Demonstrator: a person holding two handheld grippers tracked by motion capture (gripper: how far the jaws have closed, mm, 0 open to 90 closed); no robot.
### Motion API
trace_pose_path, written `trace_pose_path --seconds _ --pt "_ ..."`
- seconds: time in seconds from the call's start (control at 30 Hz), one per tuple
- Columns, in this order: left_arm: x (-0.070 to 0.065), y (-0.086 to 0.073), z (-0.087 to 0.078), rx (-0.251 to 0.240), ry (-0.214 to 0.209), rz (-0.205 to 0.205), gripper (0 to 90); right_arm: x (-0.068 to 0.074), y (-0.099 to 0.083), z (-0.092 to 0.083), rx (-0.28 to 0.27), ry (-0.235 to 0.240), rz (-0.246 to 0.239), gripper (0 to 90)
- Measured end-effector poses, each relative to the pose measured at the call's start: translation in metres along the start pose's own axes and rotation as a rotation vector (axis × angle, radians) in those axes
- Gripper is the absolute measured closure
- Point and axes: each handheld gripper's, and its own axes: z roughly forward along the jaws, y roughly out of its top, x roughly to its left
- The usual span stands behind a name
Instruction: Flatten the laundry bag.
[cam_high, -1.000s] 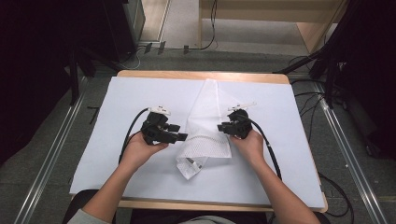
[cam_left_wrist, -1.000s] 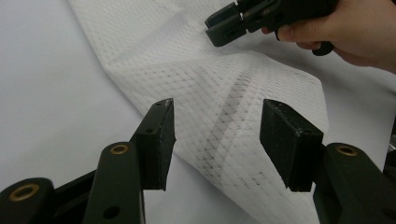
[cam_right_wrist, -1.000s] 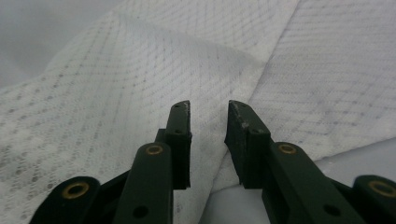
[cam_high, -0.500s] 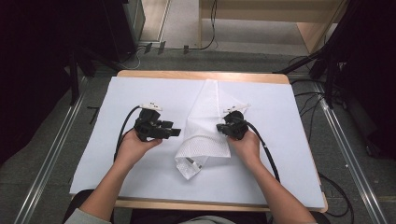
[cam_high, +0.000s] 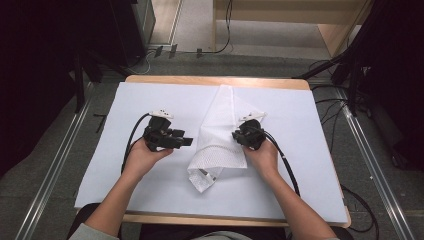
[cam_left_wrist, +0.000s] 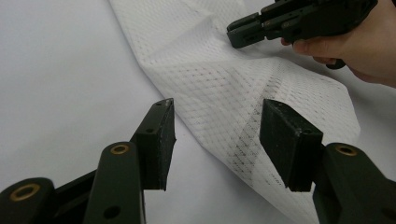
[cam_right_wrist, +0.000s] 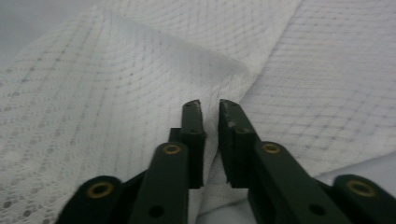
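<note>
1. The white mesh cloth (cam_high: 218, 135) lies folded in the middle of the table (cam_high: 210, 80), on a white sheet (cam_high: 310, 145). It is narrow at its far end and widens toward the person, and a crumpled corner points at the near edge.

2. The left gripper (cam_high: 186, 142) is held in the left hand (cam_high: 145, 156) just left of the cloth and apart from it. The forearm comes in from the lower left of the high view. The gripper lies roughly level, with its jaws pointing right toward the cloth's left edge.

3. In the left gripper view, the left gripper (cam_left_wrist: 215, 135) has its jaws spread wide with nothing between them. The cloth's (cam_left_wrist: 224, 79) left border runs across the gap, lying on the sheet beyond the pads.

4. The right gripper (cam_high: 235, 136) is held in the right hand (cam_high: 262, 156) at the cloth's right edge. The forearm enters from the lower right. The jaws point left and rest on the fabric.

5. In the right gripper view, the right gripper (cam_right_wrist: 210, 106) has its jaws nearly pressed together, having just been closing and then easing a little. A raised fold of the cloth (cam_right_wrist: 116, 93) sits at the tips, but whether fabric lies in the slit between the pads cannot be told.

6. The left gripper view also shows the right gripper (cam_left_wrist: 240, 33) farther off, its tips down on the mesh.
</note>
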Motion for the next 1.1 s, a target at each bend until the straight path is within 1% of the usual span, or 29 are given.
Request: trace_pose_path --seconds 0.03,0.13,0.2,0.23,0.27,0.3,0.33,0.37,0.43,0.47,0.5,0.53,0.63,0.67,0.7,0.73,0.87,0.97,1.0,1.03,1.07,1.1 --pt "0.0 0.0 0.0 0.0 0.0 0.0 46.4 0.001 0.0 0.0 0.0 0.004 0.003 87.7" --pt "0.001 0.0 -0.001 -0.001 0.003 0.0 46.4 0.002 0.0 0.0 0.003 0.007 -0.015 90.0" --pt "0.002 0.0 -0.002 -0.005 0.004 -0.007 46.4 -0.001 0.002 0.0 0.014 0.037 0.002 90.0" --pt "0.002 0.0 -0.002 -0.005 0.004 -0.007 46.5 -0.001 0.002 0.0 0.014 0.037 0.002 90.0" --pt "0.003 0.0 -0.003 -0.009 0.004 -0.008 46.5 -0.001 0.004 -0.002 0.01 0.046 0.007 90.0" --pt "0.005 -0.001 -0.004 -0.005 0.006 -0.011 46.4 0.0 0.008 -0.007 -0.014 0.065 0.021 90.0" --pt "0.005 -0.001 -0.004 -0.005 0.006 -0.011 46.4 0.0 0.008 -0.007 -0.014 0.065 0.021 90.0" --pt "0.006 -0.001 -0.005 -0.005 0.005 -0.015 46.4 0.002 0.014 -0.013 -0.035 0.088 0.029 90.0" --pt "0.009 -0.001 -0.006 -0.006 0.011 -0.021 46.4 0.005 0.02 -0.017 -0.049 0.119 0.037 90.0" --pt "0.01 -0.001 -0.007 -0.009 0.014 -0.025 46.4 0.005 0.02 -0.017 -0.049 0.119 0.037 90.0" --pt "0.01 -0.001 -0.009 -0.011 0.015 -0.026 46.4 0.009 0.026 -0.02 -0.059 0.144 0.036 90.0" --pt "0.011 -0.001 -0.01 -0.016 0.017 -0.029 46.4 0.009 0.026 -0.02 -0.059 0.144 0.036 90.0" --pt "0.014 -0.002 -0.015 -0.028 0.022 -0.039 46.4 0.017 0.039 -0.02 -0.066 0.178 0.03 90.0" --pt "0.015 -0.002 -0.016 -0.028 0.026 -0.041 46.4 0.02 0.043 -0.019 -0.071 0.186 0.02 90.0" --pt "0.018 -0.003 -0.019 -0.033 0.03 -0.054 46.4 0.025 0.052 -0.016 -0.077 0.199 0.019 90.0" --pt "0.018 -0.003 -0.019 -0.033 0.03 -0.054 46.4 0.025 0.052 -0.016 -0.077 0.199 0.019 90.0" --pt "0.026 -0.006 -0.025 -0.041 0.041 -0.07 46.4 0.036 0.068 -0.005 -0.072 0.209 -0.003 90.0" --pt "0.03 -0.007 -0.03 -0.053 0.05 -0.092 46.4 0.045 0.077 0.004 -0.071 0.227 -0.013 90.0" --pt "0.032 -0.008 -0.031 -0.057 0.049 -0.093 46.3 0.048 0.08 0.007 -0.066 0.23 -0.016 90.0" --pt "0.033 -0.009 -0.032 -0.058 0.057 -0.097 46.3 0.051 0.083 0.01 -0.066 0.23 -0.026 90.0" --pt "0.034 -0.009 -0.033 -0.06 0.062 -0.096 46.3 0.056 0.087 0.016 -0.066 0.238 -0.028 90.0" --pt "0.035 -0.01 -0.035 -0.061 0.069 -0.099 46.3 0.056 0.087 0.016 -0.066 0.238 -0.028 90.0"
